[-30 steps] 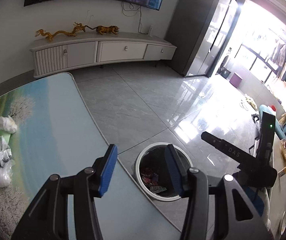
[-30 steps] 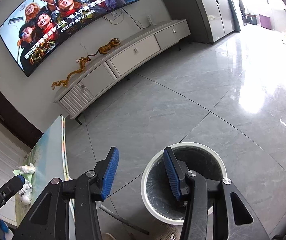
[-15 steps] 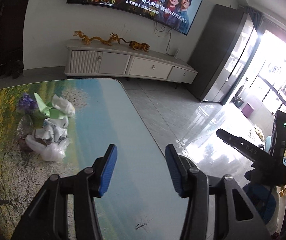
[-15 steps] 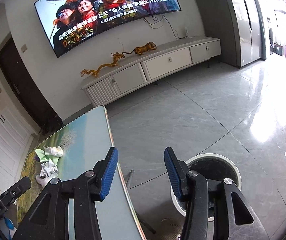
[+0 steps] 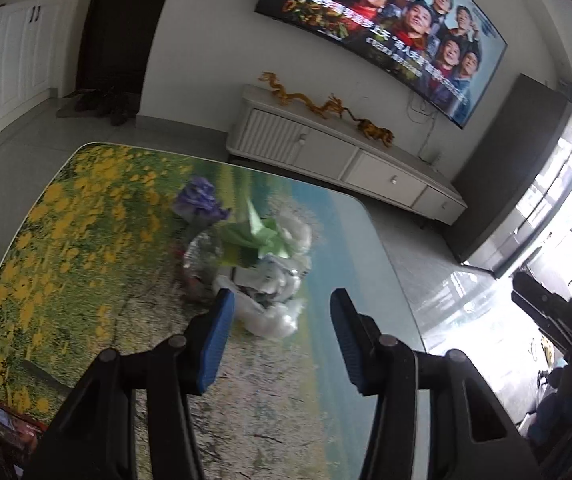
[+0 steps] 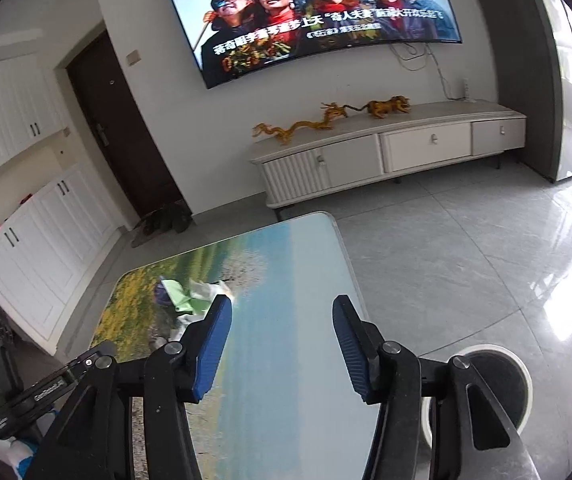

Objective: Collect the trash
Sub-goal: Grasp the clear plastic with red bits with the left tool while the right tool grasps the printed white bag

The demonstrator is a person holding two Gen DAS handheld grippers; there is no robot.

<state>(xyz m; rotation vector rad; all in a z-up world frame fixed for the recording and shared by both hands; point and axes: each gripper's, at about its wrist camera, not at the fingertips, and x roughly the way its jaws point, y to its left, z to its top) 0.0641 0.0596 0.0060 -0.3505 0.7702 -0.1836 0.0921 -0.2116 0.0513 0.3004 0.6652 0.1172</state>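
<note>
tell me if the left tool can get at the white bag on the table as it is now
Probably yes. The left tool is open and empty, aimed down at the white bag, which lies at the near edge of the trash pile on the table. Nothing blocks the way.

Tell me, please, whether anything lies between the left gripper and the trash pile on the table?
Nothing visible does. The left gripper is open and empty above the table, and the trash pile sits just beyond its fingertips, a white plastic bag nearest.
</note>
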